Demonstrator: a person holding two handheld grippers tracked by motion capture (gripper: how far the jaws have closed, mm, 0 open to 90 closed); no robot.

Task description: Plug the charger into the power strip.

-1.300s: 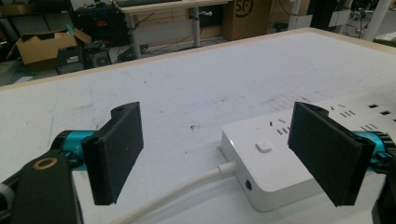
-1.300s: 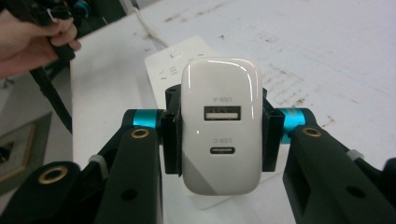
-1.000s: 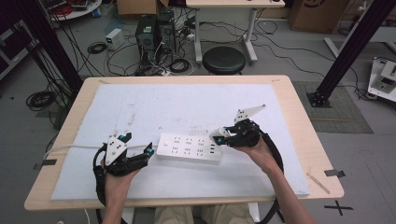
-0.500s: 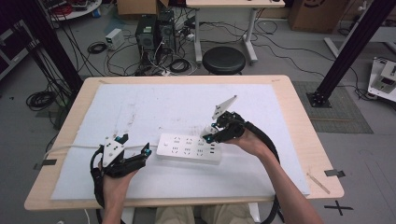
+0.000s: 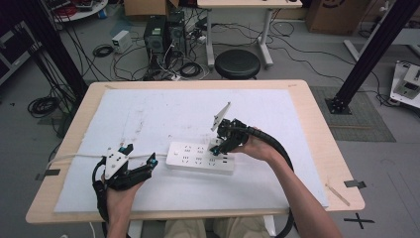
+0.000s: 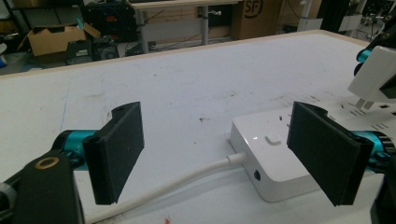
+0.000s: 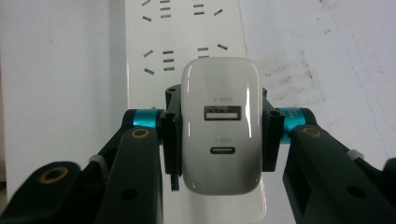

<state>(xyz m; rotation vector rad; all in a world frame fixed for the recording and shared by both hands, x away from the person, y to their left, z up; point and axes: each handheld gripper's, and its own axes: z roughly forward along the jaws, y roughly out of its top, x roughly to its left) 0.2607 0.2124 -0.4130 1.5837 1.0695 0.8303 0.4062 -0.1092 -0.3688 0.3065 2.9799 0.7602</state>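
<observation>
- High view: the power strip (image 5: 200, 158) lies on the white mat (image 5: 148, 114), and I'll place everything off it. The right gripper (image 5: 216, 148) is over the strip's right part, tips pointing down at the sockets, clenched on a white charger (image 5: 216, 148). The left gripper (image 5: 140, 159) sits just off the strip's left end, jaws spread with nothing between them.
- Left gripper view: the two black jaws stand wide apart. The strip (image 6: 280, 154) sits between them and a bit beyond, nearer the right-hand jaw, with its cord (image 6: 177, 184) running out of the near end and passing between the jaws. The charger (image 6: 373, 74) hangs just above the strip's far part, prongs down, not yet in.
- Right gripper view: the charger (image 7: 220, 126) is squeezed between both pads, USB ports facing the camera, straight over the strip (image 7: 182, 42) and its socket rows.
</observation>
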